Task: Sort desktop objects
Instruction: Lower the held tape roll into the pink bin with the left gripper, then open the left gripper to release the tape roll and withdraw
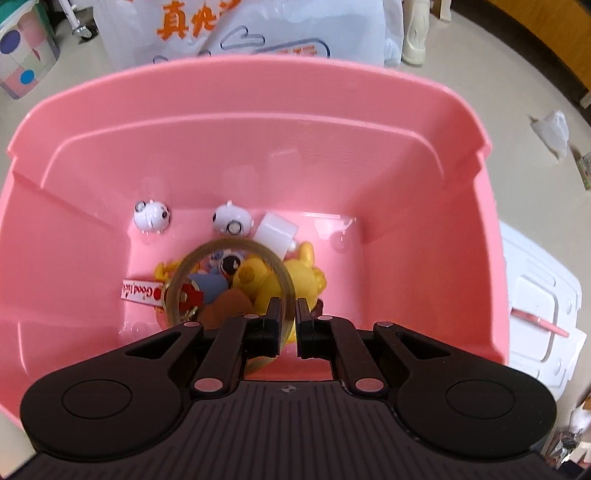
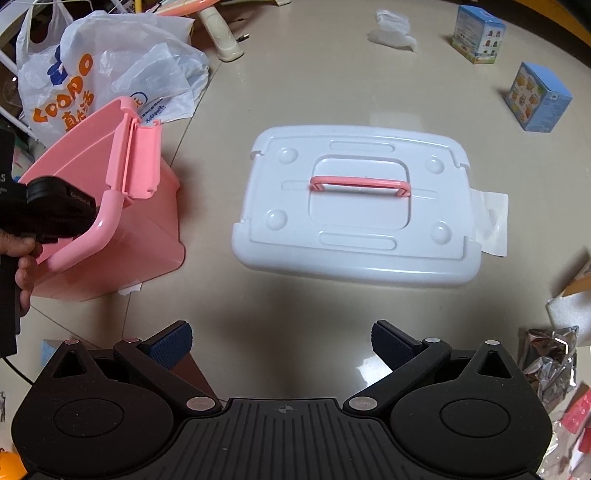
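In the left wrist view my left gripper (image 1: 287, 314) hangs over the pink bin (image 1: 258, 122), shut on a clear tape roll (image 1: 229, 280) held by its rim above the bin's contents. Inside lie a yellow duck toy (image 1: 299, 280), two white round toys (image 1: 152, 217), a white block (image 1: 275, 230) and a "Good" tag (image 1: 138, 291). In the right wrist view my right gripper (image 2: 282, 343) is open and empty above the floor, in front of the white lid (image 2: 354, 206) with a pink handle. The pink bin (image 2: 110, 236) stands to its left.
A white plastic bag (image 2: 92, 62) lies behind the bin. Two blue cartons (image 2: 537, 98) stand at the far right. Foil packets (image 2: 550, 362) and scraps lie at the right edge. A cream remote-like object (image 2: 221, 33) lies at the back.
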`<state>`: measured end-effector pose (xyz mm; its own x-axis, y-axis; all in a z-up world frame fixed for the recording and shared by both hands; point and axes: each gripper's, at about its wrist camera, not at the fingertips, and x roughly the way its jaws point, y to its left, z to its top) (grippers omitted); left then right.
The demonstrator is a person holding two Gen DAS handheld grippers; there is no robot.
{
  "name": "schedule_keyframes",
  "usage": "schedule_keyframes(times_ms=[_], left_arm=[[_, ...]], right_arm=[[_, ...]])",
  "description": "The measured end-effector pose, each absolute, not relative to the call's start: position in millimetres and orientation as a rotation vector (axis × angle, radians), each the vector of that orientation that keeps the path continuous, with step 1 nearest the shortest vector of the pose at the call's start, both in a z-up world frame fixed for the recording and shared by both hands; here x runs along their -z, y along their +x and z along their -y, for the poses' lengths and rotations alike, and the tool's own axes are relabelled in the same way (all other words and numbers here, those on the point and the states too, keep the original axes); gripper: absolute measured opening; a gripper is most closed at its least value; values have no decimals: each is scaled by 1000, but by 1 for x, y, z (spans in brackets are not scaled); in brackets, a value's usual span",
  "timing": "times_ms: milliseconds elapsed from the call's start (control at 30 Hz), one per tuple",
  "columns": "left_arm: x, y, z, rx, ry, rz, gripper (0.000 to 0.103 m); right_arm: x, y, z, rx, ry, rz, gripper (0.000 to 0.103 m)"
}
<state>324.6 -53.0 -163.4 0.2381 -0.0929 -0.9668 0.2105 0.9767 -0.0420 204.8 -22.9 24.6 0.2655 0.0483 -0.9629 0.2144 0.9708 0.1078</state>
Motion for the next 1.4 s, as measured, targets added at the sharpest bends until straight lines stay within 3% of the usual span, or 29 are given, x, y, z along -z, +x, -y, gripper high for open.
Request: schedule_keyframes(times_ms=[233, 433, 700, 1133, 1400], left_arm=[[165, 325, 52, 187, 100, -1321, 9], [157, 320, 55, 165, 130, -1310, 50], [112, 297, 47, 102, 126, -1221, 74], [-6, 212, 36, 156, 132, -1034, 89], [-37, 170, 1, 142, 99, -985, 93]], right_arm=[[-25, 206, 22, 111, 233, -1299, 103], [-26, 205, 20, 101, 222, -1304, 103], [-38, 200, 18, 96, 174, -1289, 103], [-77, 184, 6, -32, 50, -1241, 101], [-109, 182, -9, -157, -156, -1261, 94]])
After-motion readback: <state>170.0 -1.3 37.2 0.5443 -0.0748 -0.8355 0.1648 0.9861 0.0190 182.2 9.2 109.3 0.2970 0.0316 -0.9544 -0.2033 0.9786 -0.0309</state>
